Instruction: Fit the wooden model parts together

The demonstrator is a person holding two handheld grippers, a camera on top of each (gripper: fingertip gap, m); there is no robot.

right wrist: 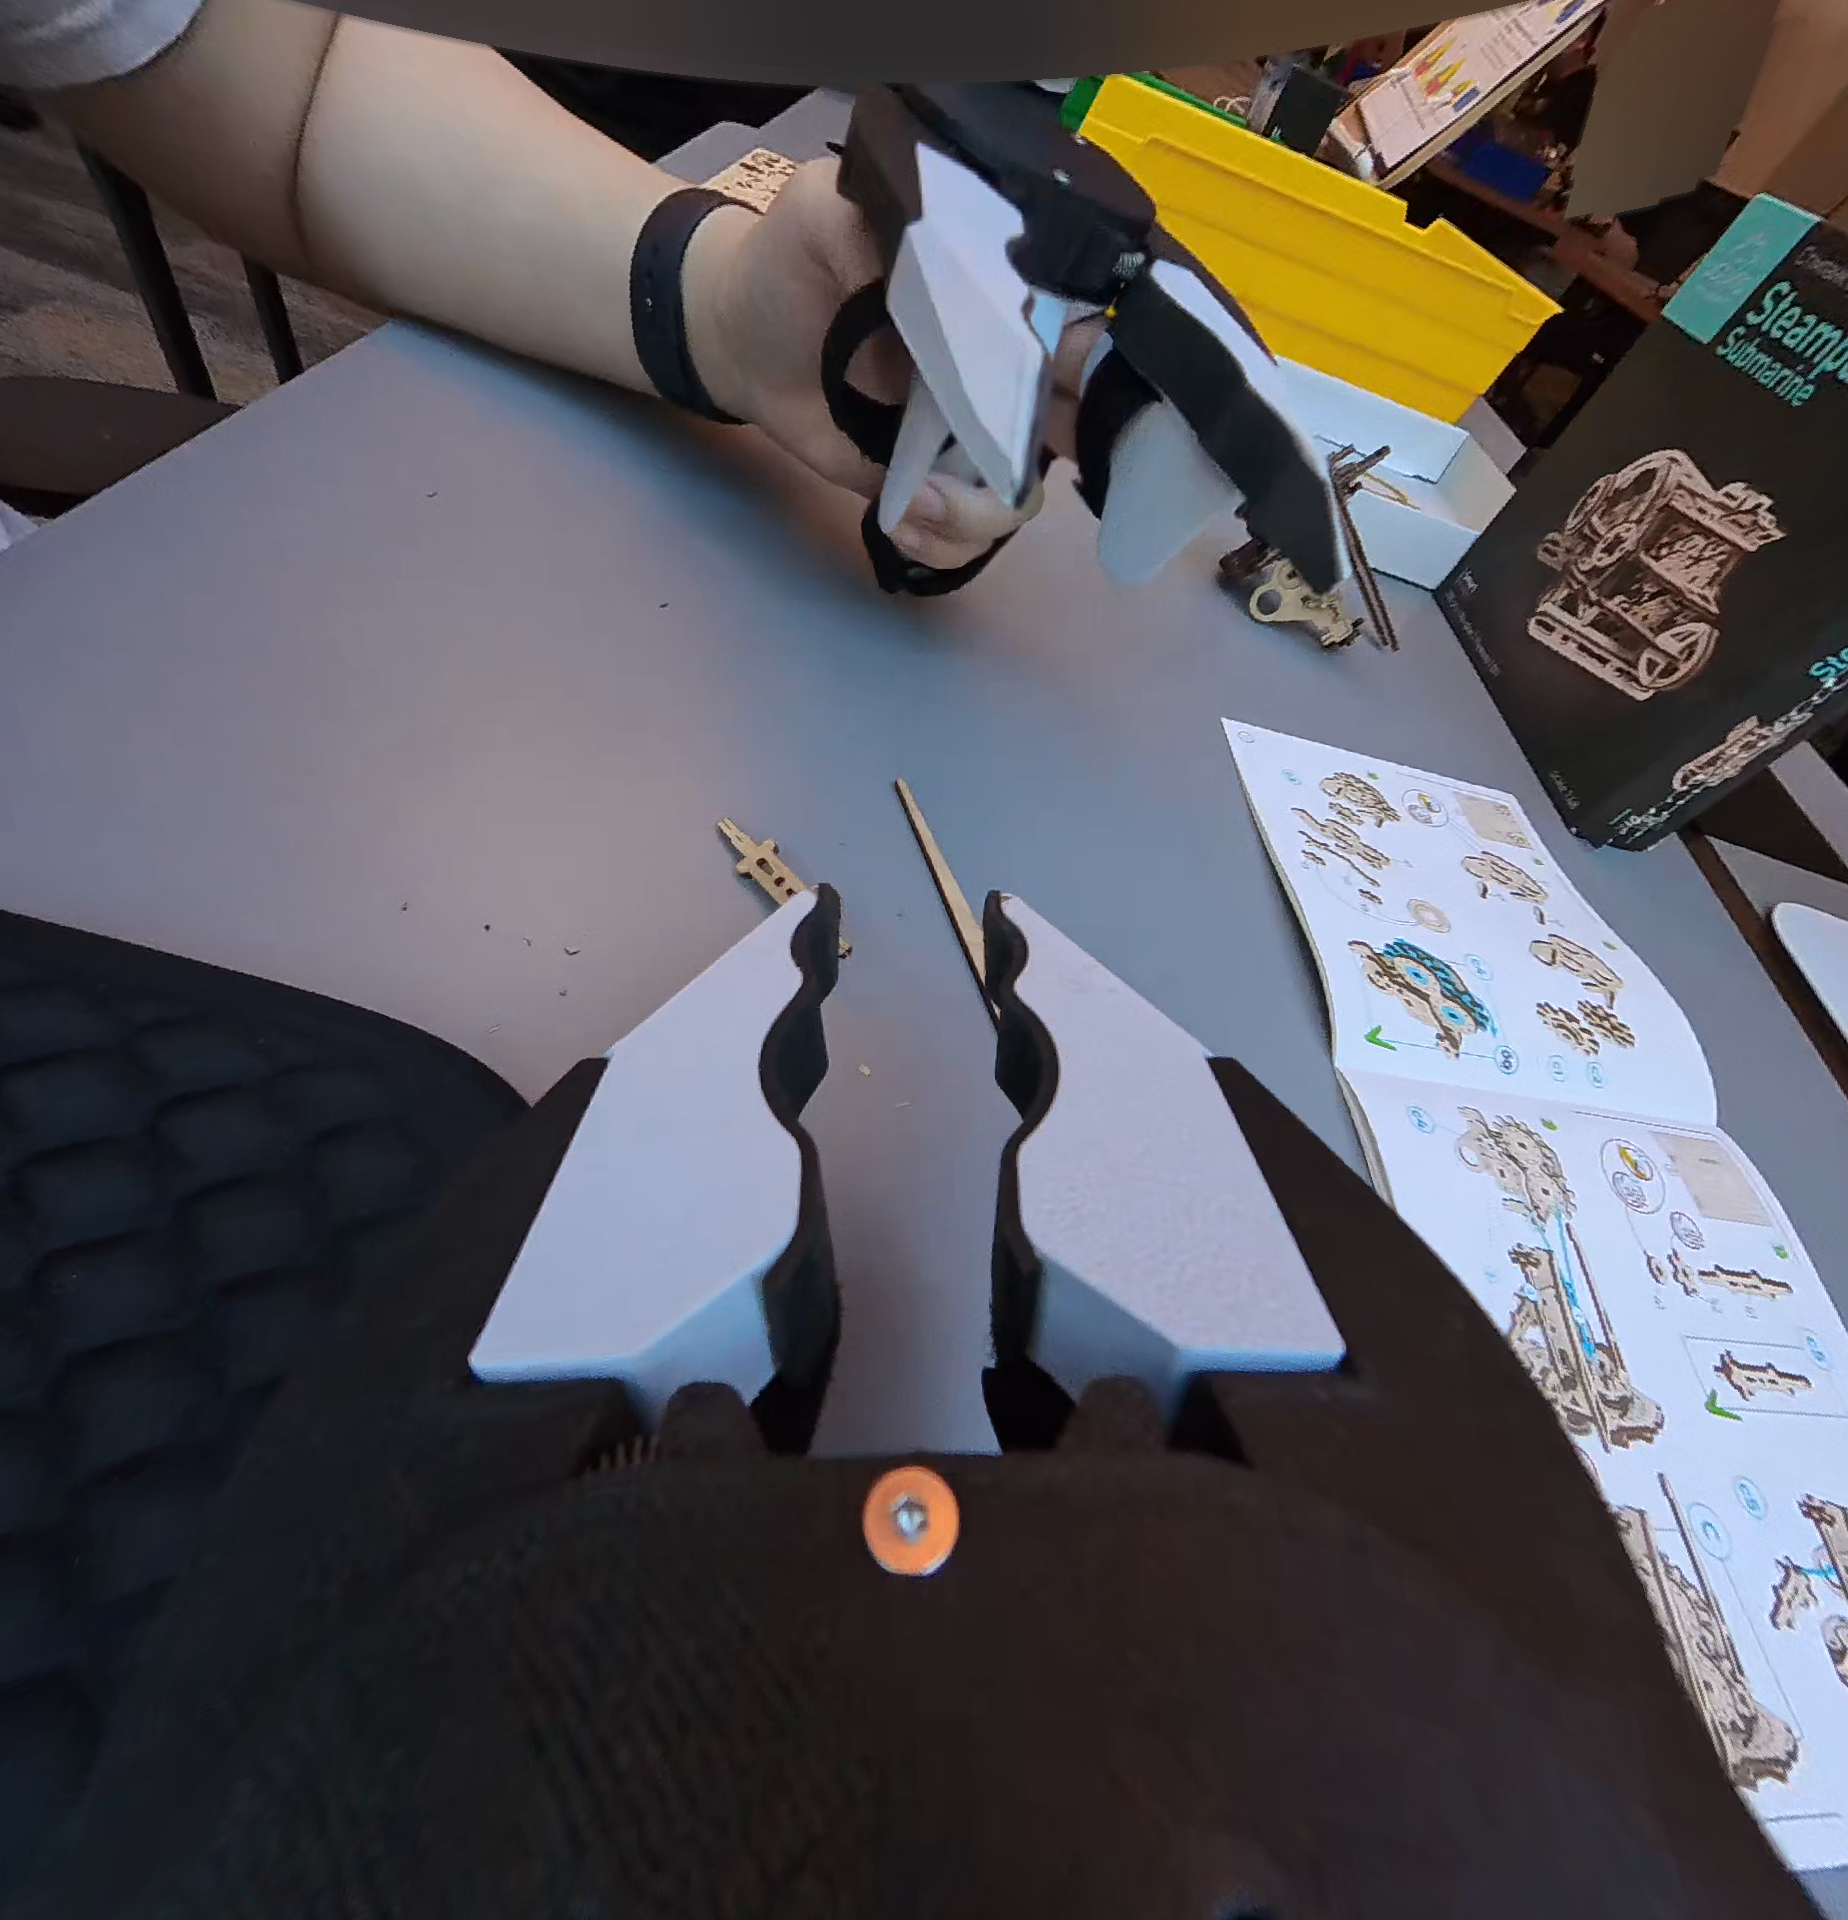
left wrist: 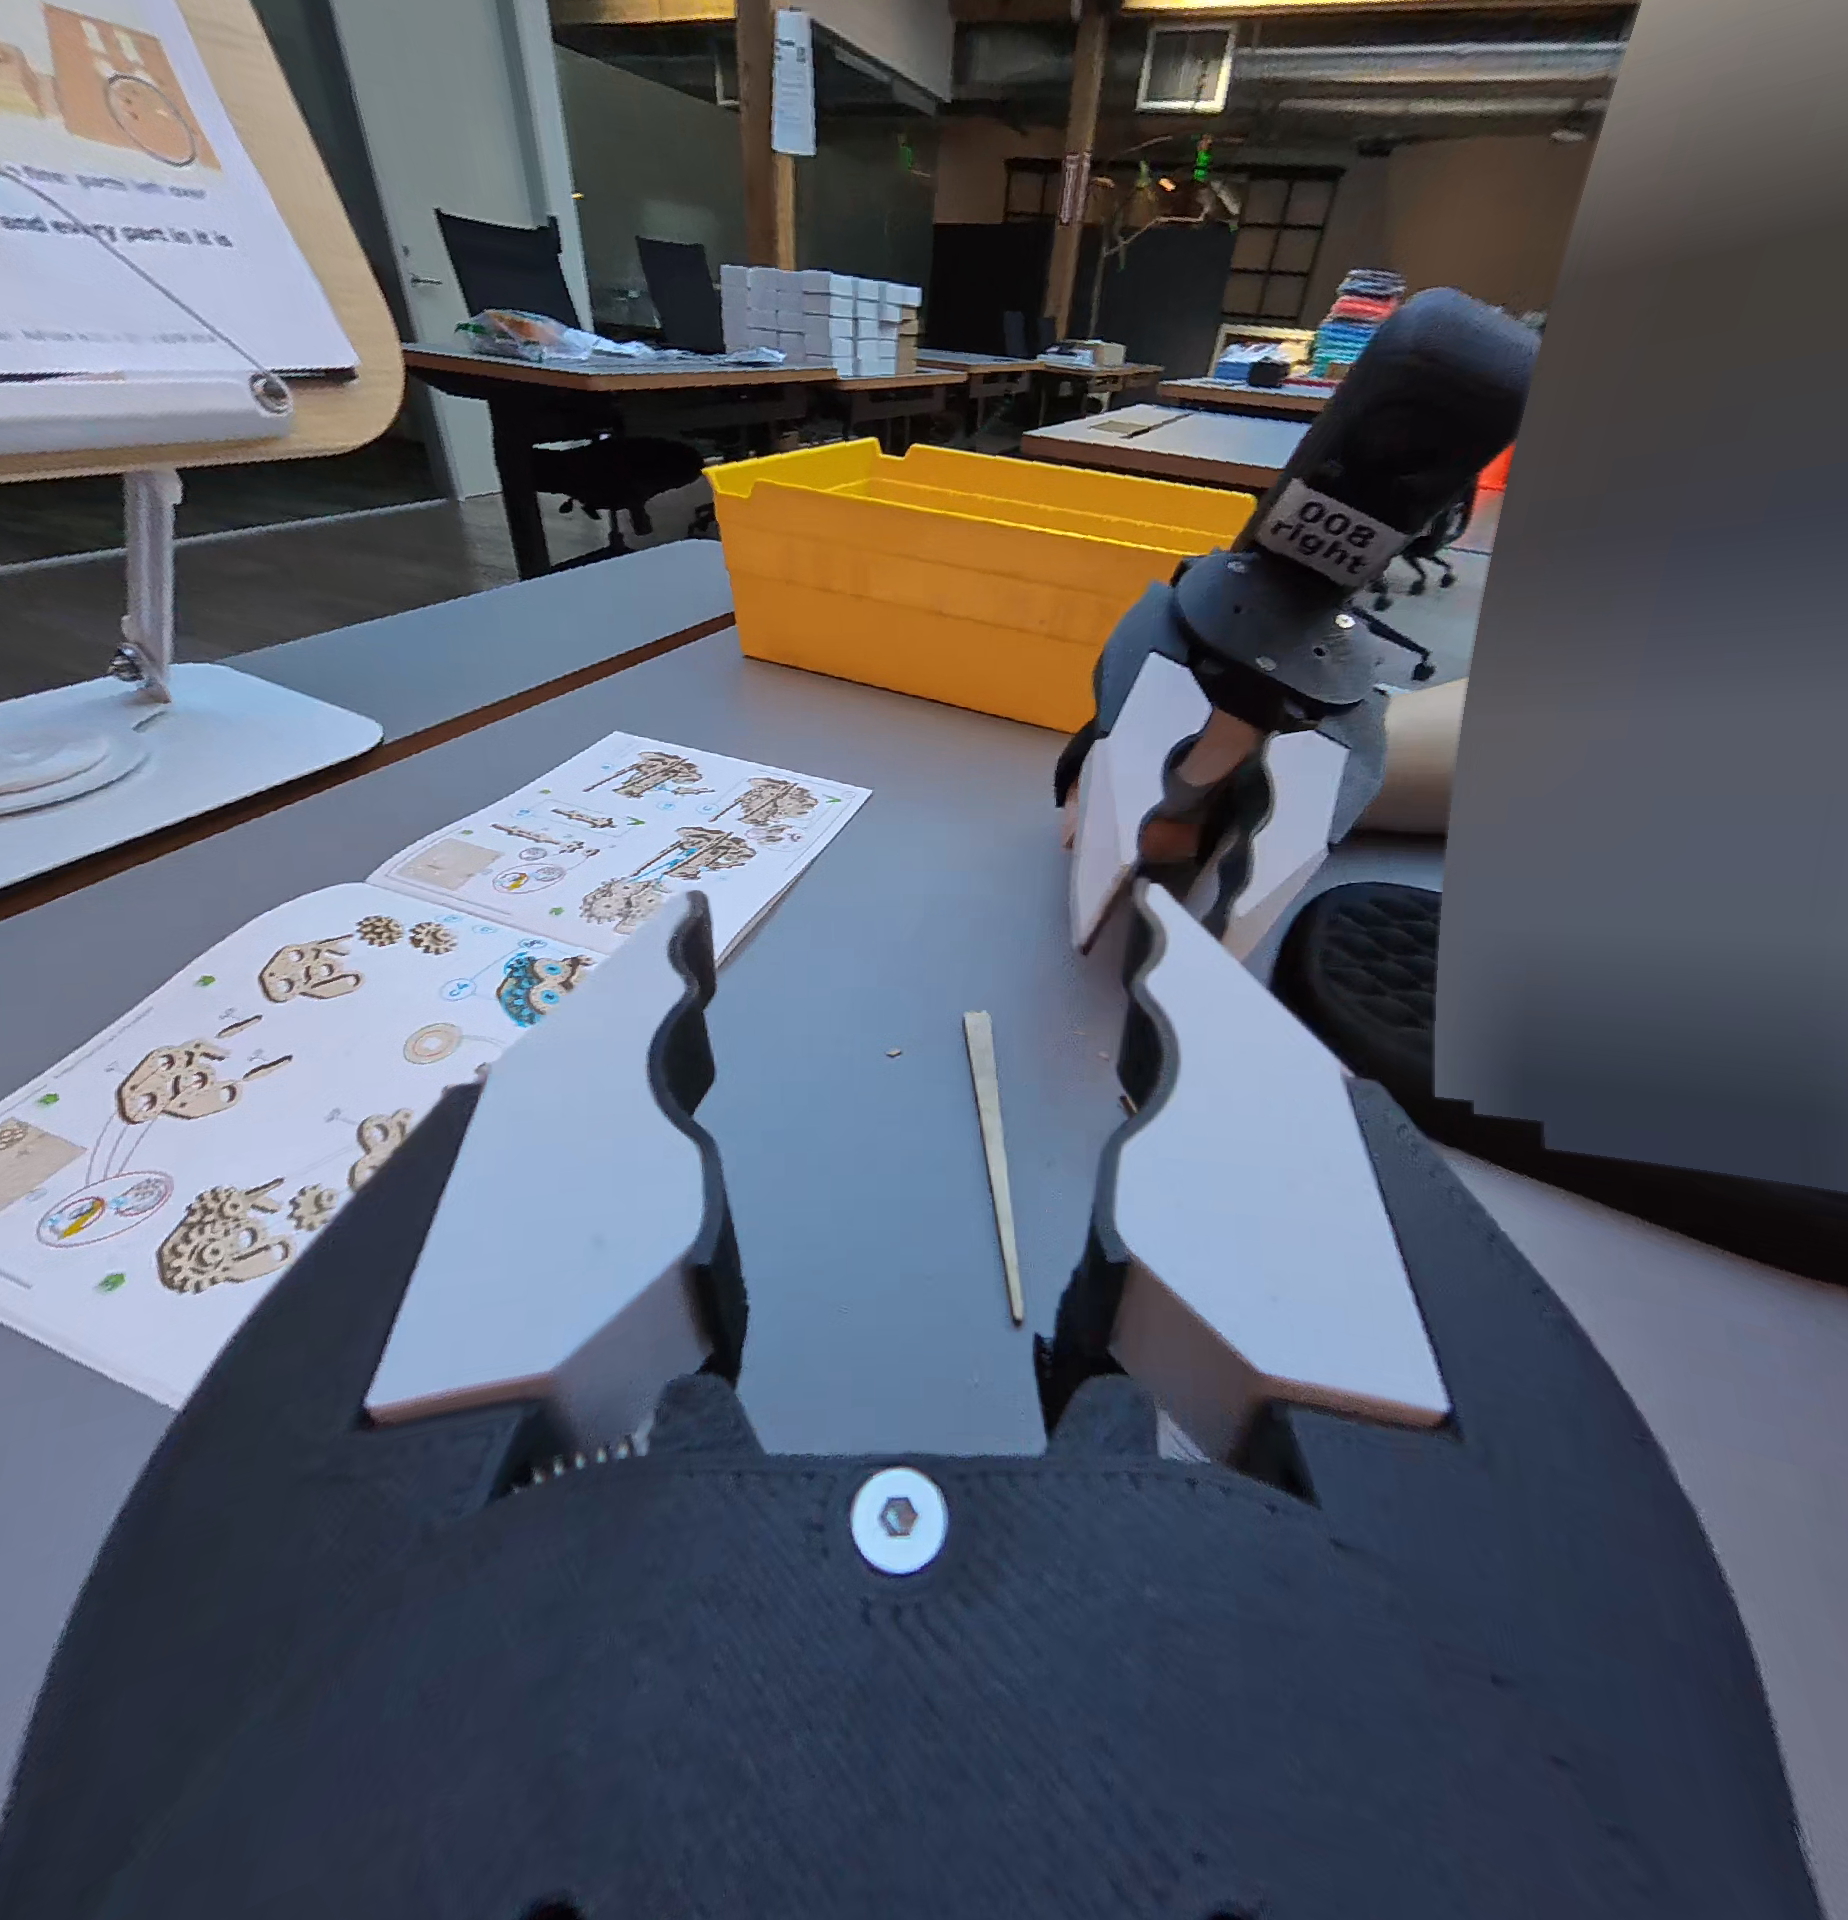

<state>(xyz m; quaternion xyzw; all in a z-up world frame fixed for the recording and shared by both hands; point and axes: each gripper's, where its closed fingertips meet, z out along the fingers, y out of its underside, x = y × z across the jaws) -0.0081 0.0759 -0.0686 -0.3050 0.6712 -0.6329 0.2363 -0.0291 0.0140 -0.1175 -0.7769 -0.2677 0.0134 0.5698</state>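
While both grippers gape empty, a thin tapered wooden strip lies flat.

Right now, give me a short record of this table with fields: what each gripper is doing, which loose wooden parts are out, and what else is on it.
left gripper: open, empty, above the grey table
right gripper: open, empty, low over the table
loose parts: thin tapered wooden stick; small notched wooden strip, both flat on the table
partly built wooden assembly: farther off, beside the dark model box
paper: open instruction booklet
bin: yellow plastic bin at the far edge
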